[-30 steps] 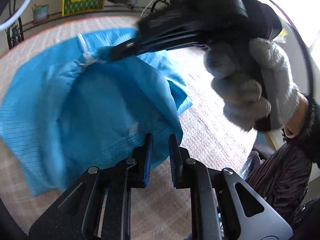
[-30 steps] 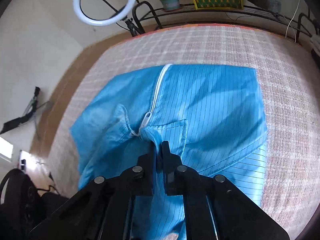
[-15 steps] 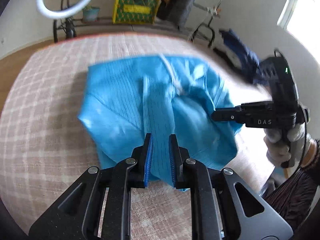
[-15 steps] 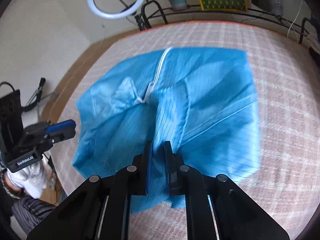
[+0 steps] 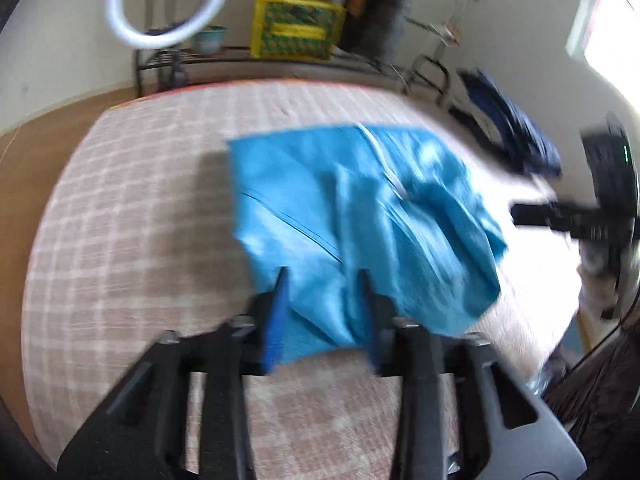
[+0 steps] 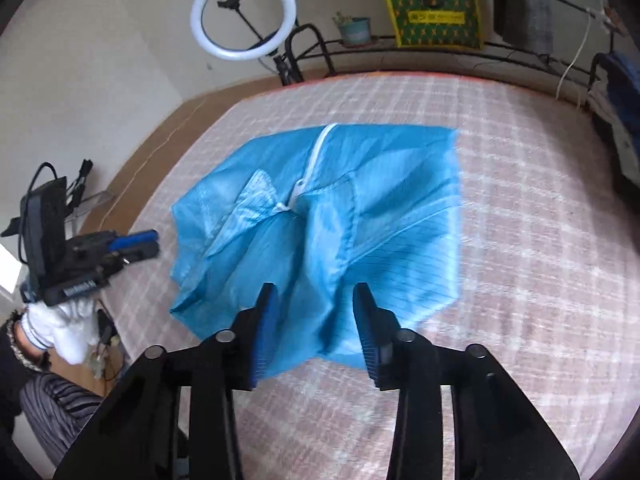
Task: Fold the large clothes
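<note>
Left gripper (image 5: 322, 294): jaws opening right now, blue-padded black fingers spread apart, the near edge of the cloth between them but the pads off it — no pinch.
Right gripper (image 6: 314, 308): same story, jaws opening, the rumpled near hem in the gap, pads clear of the fabric.
Garment: a bright blue, thin, pin-striped zip-front garment (image 6: 360, 208) lies on the bed, roughly squared off after folding.
Garment surface: far edge straight and flat; the near half is puffed and creased, with loose folds bunched toward both grippers.
Zipper: a white zipper (image 6: 316, 152) runs from the far edge to the middle, ending at a small collar-like flap.
Bed: pink-and-white checked bedcover (image 6: 540, 240) under it all, bare on both sides of the garment.
Person: a white-gloved hand (image 6: 66, 328) grips the left tool's handle.
Background: white ring light (image 6: 243, 14) by the wall.
</note>
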A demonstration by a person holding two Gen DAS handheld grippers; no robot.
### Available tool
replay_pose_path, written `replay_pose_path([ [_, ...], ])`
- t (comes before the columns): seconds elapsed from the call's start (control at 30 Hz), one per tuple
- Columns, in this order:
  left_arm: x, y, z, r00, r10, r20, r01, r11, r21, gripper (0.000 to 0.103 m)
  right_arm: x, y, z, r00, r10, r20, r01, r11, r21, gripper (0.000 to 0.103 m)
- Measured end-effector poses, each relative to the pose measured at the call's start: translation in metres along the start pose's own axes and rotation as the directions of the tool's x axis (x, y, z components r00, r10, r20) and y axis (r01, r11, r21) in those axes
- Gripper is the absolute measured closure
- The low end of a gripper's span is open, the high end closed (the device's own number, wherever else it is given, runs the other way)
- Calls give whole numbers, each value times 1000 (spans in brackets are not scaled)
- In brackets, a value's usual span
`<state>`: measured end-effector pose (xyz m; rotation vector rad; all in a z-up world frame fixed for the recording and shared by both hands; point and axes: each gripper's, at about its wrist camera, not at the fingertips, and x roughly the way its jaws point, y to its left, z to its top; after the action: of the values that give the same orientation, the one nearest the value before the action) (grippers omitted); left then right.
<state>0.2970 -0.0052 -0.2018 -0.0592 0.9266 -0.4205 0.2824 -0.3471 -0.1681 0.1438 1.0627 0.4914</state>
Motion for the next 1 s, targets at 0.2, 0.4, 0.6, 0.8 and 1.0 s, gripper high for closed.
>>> replay_pose_path([
  [0.2, 5, 34, 16, 999, 16, 28, -13, 994, -110, 61, -11, -30, 2, 991, -72, 112, 67, 997, 41, 65],
  [0.4, 35, 32, 30, 1000, -12, 22, 14, 991, -135, 61, 29, -33, 19, 995, -91, 38, 91, 996, 2, 65],
  [0.6, 88, 45, 0, 978, 79, -195, -102, 989, -111, 61, 53, -28, -21, 987, -117, -113, 109, 991, -77, 75],
  [0.8, 51, 41, 8, 991, 84, -101, -88, 996, -35, 61, 17, -40, -19, 997, 2, -78, -5, 999, -42, 75],
  [1.0, 35, 38, 72, 998, 34, 60, -29, 996, -81, 61, -9, -46, 37, 993, -11, 115, 14, 1000, -28, 75],
])
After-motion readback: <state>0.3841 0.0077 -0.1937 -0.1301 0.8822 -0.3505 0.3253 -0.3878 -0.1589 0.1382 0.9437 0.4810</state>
